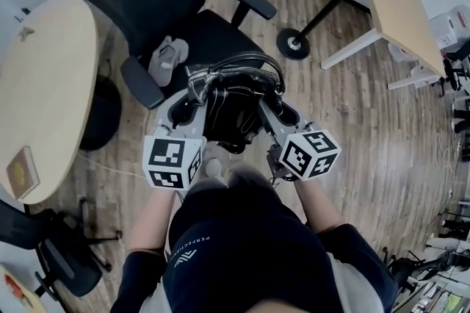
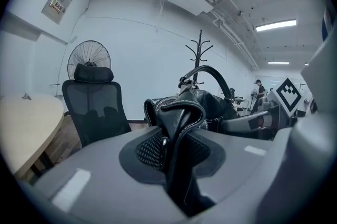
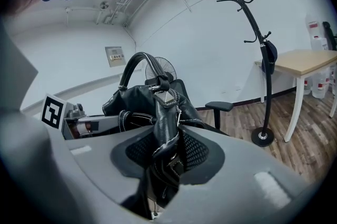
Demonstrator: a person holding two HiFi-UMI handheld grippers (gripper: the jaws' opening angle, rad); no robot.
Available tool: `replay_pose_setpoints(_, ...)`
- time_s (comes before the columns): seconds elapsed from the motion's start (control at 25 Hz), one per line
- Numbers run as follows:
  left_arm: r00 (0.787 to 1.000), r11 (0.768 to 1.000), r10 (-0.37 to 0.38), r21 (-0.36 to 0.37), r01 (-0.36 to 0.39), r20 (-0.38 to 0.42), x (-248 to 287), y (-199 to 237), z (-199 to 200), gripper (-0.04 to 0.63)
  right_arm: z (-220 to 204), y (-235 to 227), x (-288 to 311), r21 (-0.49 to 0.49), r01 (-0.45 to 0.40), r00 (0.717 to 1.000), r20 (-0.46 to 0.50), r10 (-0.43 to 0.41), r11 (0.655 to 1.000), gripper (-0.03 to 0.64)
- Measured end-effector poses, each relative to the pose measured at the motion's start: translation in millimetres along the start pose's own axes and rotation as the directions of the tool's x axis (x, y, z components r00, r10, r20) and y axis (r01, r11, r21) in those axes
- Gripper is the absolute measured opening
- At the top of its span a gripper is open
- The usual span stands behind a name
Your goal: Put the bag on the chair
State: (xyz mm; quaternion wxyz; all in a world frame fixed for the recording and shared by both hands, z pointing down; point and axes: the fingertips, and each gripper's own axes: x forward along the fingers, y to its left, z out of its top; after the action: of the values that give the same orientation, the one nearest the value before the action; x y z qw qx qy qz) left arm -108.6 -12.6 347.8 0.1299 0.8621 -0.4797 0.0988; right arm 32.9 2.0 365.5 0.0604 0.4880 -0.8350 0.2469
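Observation:
A black leather bag (image 1: pixel 235 102) with curved handles hangs between my two grippers, just in front of the black office chair (image 1: pixel 158 3). My left gripper (image 1: pixel 192 92) is shut on a fold of the bag's left edge (image 2: pixel 176 133). On the other side, my right gripper (image 1: pixel 270 107) is shut on the bag's strap end (image 3: pixel 166 128). The bag's bottom sits over the front edge of the chair seat (image 1: pixel 220 36). In the left gripper view the chair's mesh back (image 2: pixel 95 107) stands beyond the bag.
A light-coloured object (image 1: pixel 167 58) lies on the chair seat near its left armrest (image 1: pixel 141 82). A round wooden table (image 1: pixel 44 91) stands to the left, a coat stand base (image 1: pixel 294 43) and a desk (image 1: pixel 400 10) to the right. Wooden floor lies all round.

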Motion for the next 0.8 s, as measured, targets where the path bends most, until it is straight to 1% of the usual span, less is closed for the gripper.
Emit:
replay_pose_setpoints(0.28, 0.998, 0.998, 0.059, -0.040, -0.058, 0.023, 39, 31, 14, 0.087, 32, -15, 41, -0.040, -0.038, 0.999, 0.025, 0.039, 0.998, 0.114)
replay_pose_setpoints(0.52, 0.993, 0.992, 0.115, -0.051, -0.114, 0.020, 83, 47, 24, 0.087, 48, -42, 74, -0.052, -0.089, 0.996, -0.014, 0.089, 0.995, 0.114)
replay_pose_setpoints(0.8, 0.983, 0.980, 0.180, -0.076, -0.181, -0.021, 138, 69, 21, 0.087, 56, -78, 117, -0.041, -0.133, 0.989, -0.069, 0.130, 0.990, 0.112)
